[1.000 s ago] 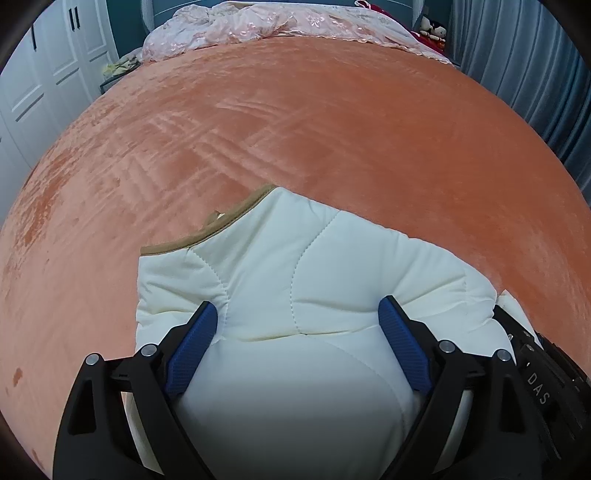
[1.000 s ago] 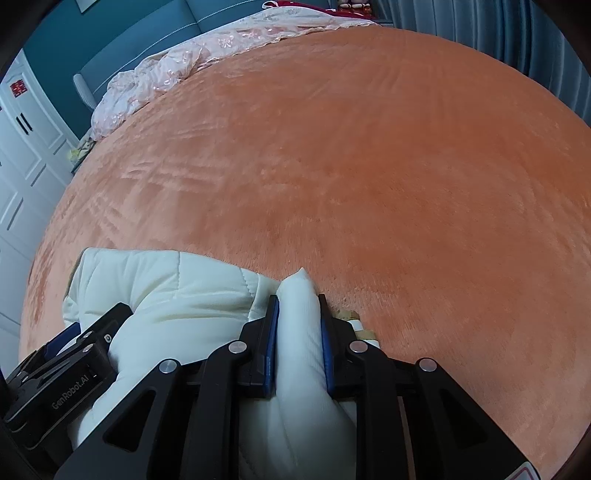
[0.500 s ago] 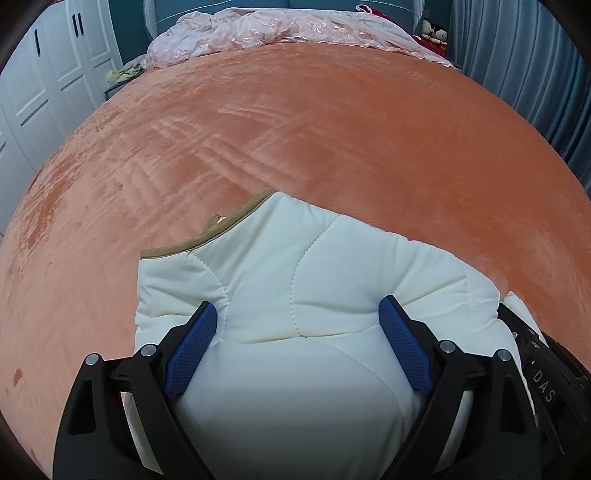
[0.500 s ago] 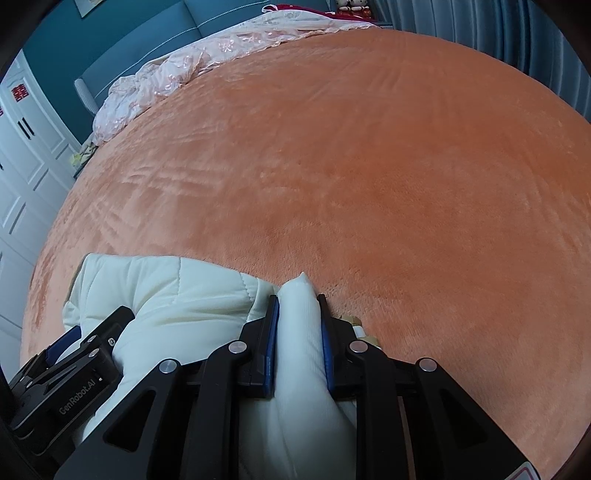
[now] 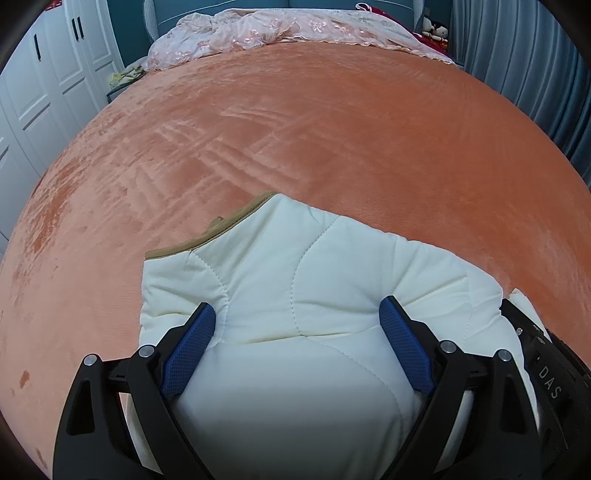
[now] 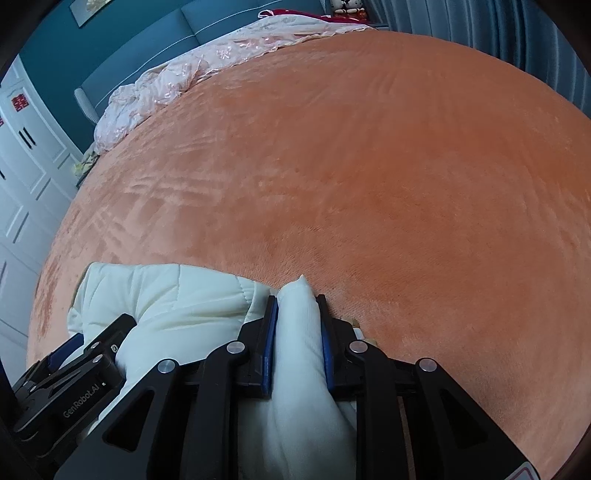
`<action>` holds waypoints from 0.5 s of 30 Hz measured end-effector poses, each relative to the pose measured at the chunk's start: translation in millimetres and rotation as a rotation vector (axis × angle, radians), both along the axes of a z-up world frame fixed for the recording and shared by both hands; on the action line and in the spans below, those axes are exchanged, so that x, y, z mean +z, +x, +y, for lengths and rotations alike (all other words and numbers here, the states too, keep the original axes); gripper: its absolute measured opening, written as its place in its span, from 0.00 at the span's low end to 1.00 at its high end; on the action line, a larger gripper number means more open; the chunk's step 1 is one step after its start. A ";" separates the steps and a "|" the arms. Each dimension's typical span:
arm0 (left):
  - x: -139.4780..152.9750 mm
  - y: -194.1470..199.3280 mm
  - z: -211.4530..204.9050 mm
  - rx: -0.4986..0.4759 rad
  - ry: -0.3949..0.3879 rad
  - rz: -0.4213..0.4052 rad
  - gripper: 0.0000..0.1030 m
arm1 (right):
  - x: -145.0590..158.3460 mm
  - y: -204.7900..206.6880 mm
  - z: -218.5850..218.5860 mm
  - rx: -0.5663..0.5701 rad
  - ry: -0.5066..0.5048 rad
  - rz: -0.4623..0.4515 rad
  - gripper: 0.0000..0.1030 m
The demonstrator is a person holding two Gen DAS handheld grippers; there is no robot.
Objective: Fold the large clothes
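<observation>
A cream quilted padded jacket (image 5: 295, 280) with a tan trim edge (image 5: 207, 236) lies bunched at the near edge of the orange bed. My left gripper (image 5: 297, 314) has its blue pads wide apart, with a thick bulge of the jacket between them. My right gripper (image 6: 297, 299) is shut on a fold of the same jacket (image 6: 173, 295), which stands up between its pads. The left gripper's body also shows in the right wrist view (image 6: 70, 384), to the left of the fold.
The orange plush bedspread (image 5: 332, 129) stretches far ahead. A pink embroidered quilt (image 5: 280, 33) is heaped at the headboard. White wardrobe doors (image 5: 40, 81) stand at the left, blue-grey curtains (image 5: 535, 62) at the right.
Both grippers have risen or tilted slightly, so more of the far bed and headboard shows. The grips on the jacket are unchanged.
</observation>
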State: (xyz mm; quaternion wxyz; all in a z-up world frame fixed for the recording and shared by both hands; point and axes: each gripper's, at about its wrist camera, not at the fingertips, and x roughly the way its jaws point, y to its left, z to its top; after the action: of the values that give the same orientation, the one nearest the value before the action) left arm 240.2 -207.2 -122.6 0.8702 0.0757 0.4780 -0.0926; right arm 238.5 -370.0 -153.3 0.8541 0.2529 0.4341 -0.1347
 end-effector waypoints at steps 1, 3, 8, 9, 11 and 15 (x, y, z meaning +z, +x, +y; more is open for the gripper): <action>2.8 -1.1 2.3 -0.004 -0.014 0.010 0.86 | 1.5 -4.6 -4.2 -0.006 0.032 -0.017 0.19; 11.5 -5.8 11.4 -0.015 -0.044 0.031 0.87 | 5.6 -19.0 -15.0 -0.034 0.116 -0.063 0.20; 42.8 -43.7 36.8 -0.051 -0.072 0.024 0.88 | 29.3 -83.5 -36.1 -0.137 0.229 -0.158 0.44; 47.7 -53.4 40.4 -0.058 -0.069 0.023 0.89 | 31.4 -95.4 -38.4 -0.142 0.254 -0.162 0.44; 51.7 -68.5 50.5 -0.051 -0.104 0.057 0.93 | 32.6 -118.4 -42.1 -0.145 0.305 -0.152 0.45; 48.4 -93.7 74.2 -0.013 -0.183 0.116 0.95 | 30.6 -151.9 -43.1 -0.128 0.397 -0.134 0.45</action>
State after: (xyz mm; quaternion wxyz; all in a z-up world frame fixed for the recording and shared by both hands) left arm 146.5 -133.0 -74.3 0.8437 -0.0065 0.5165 -0.1459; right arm 86.6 -413.1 -122.7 0.8042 0.4516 0.3773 -0.0837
